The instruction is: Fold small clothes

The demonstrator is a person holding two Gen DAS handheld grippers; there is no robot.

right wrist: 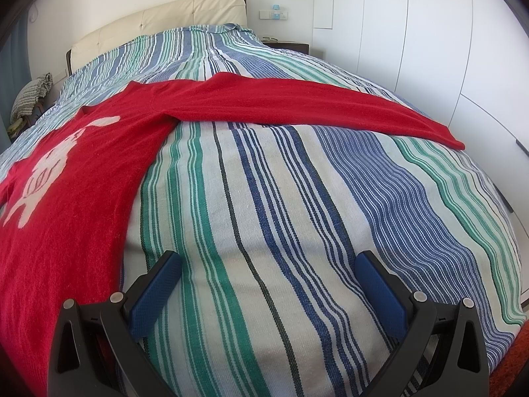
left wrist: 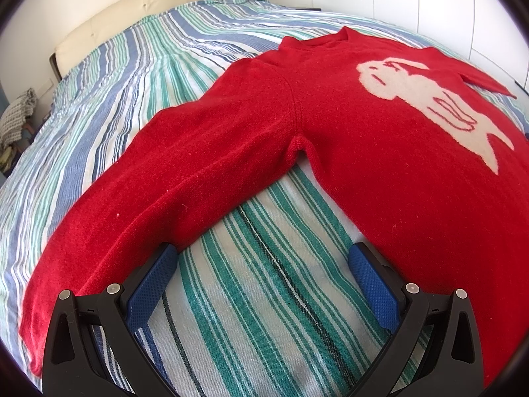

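Sweater spread flat, both claws wide and empty

Red sweater (left wrist: 347, 139) lying face up on the striped bedspread (left wrist: 264, 297), white animal motif (left wrist: 426, 99) showing at right of the left wrist view. Filling the centre and right of that frame, collar toward the top. One sleeve (left wrist: 139, 198) running down to the lower left, cuff at the frame's left edge just beside the left claw (left wrist: 264, 264). Spread this way, probably, so that sleeves and body can be folded in turn without bunching.

Left claw gaping wide, gripping nothing; blue pads (left wrist: 152, 284) straddling bare striped cloth between sleeve and body. Placed, by the look of it, for a reach to either the sleeve or the side seam.

Right claw (right wrist: 267, 271) likewise spread wide and empty, low centre of the right wrist view, over bare bedspread just beside the sweater's body at lower left. Other sleeve (right wrist: 314, 109) stretched across the upper middle of that frame, ending at right, well apart from the claw.

No fold visible yet; task judged at its start. Likely next: taking a sleeve inward across the body. Knit looks soft and fuzzy, so a shallow pinch may slip or drag the layer beneath. Cream headboard (right wrist: 158, 23) and white wardrobe doors (right wrist: 429, 33) beyond.
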